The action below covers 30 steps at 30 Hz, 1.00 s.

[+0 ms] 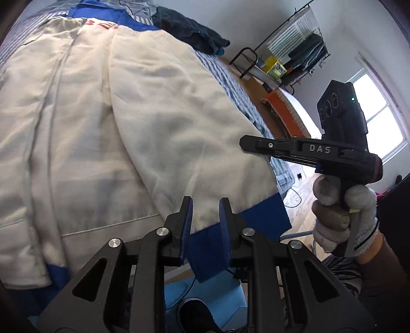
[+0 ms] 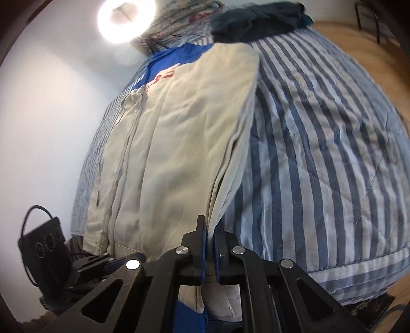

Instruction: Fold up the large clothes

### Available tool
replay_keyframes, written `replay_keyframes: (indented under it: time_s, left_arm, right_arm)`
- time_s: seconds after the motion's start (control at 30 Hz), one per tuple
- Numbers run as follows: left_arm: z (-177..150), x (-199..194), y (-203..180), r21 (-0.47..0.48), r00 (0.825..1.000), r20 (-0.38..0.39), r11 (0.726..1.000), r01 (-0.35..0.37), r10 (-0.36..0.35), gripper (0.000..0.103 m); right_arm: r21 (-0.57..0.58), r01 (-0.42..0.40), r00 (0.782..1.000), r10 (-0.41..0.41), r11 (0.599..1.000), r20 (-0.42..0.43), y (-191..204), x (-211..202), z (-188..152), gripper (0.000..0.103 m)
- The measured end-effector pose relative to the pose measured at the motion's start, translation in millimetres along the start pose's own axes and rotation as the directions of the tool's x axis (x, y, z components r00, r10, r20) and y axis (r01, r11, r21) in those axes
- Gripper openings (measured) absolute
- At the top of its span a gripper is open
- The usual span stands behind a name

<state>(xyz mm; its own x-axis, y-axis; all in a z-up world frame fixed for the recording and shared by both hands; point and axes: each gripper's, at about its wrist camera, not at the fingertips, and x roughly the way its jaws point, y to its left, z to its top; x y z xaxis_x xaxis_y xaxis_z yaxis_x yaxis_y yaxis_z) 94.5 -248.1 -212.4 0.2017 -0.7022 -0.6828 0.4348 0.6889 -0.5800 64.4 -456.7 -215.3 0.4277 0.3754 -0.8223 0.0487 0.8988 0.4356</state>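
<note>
A cream jacket (image 1: 107, 123) with blue trim lies lengthwise on the striped quilt (image 2: 320, 143) of the bed. Its sides seem already turned in toward the middle, so it makes a long narrow shape, with the blue collar part and red letters at the far end. I judge the first folds are done, and what is left is to bring the near hem up toward the collar, maybe in two steps, and then smooth it.

The left gripper (image 1: 205, 217) holds the blue hem band (image 1: 246, 225) at the near edge of the bed; the band passes between its pads, which stand only a little apart, pinching the cloth. The right gripper (image 2: 209, 238) has its jaws pressed almost together on the cream edge of the jacket at its right side, and the fabric runs up from between the pads. In the left view this gripper shows from the side, in a gloved hand (image 1: 343, 217), with its tips at the jacket's right edge.

A dark garment (image 2: 258, 20) waits at the far end of the bed.
</note>
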Motion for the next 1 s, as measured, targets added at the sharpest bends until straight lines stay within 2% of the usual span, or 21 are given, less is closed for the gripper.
replay_keyframes:
  time_s: [0.3, 0.57, 0.83, 1.0]
  left_arm:
    - [10, -83, 38, -0.108, 0.992, 0.124, 0.994, 0.021, -0.008, 0.019]
    - [25, -133, 68, -0.156, 0.973, 0.225, 0.988, -0.016, 0.051, 0.019]
    - [19, -151, 101, -0.24, 0.964, 0.251, 0.971, -0.021, 0.083, 0.019]
    - [15, -154, 120, -0.28, 0.962, 0.256, 0.96, -0.02, 0.095, 0.019]
  right_arm:
    - [-0.122, -0.026, 0.998, 0.033, 0.992, 0.055, 54, -2, 17, 0.003]
    - [-0.233, -0.03, 0.998, 0.041, 0.972, 0.042, 99, 16, 26, 0.003]
    - [-0.377, -0.048, 0.999, 0.038, 0.925, -0.034, 156, 57, 29, 0.003]
    - [-0.477, -0.047, 0.993, -0.011, 0.878, -0.119, 189, 98, 19, 0.003]
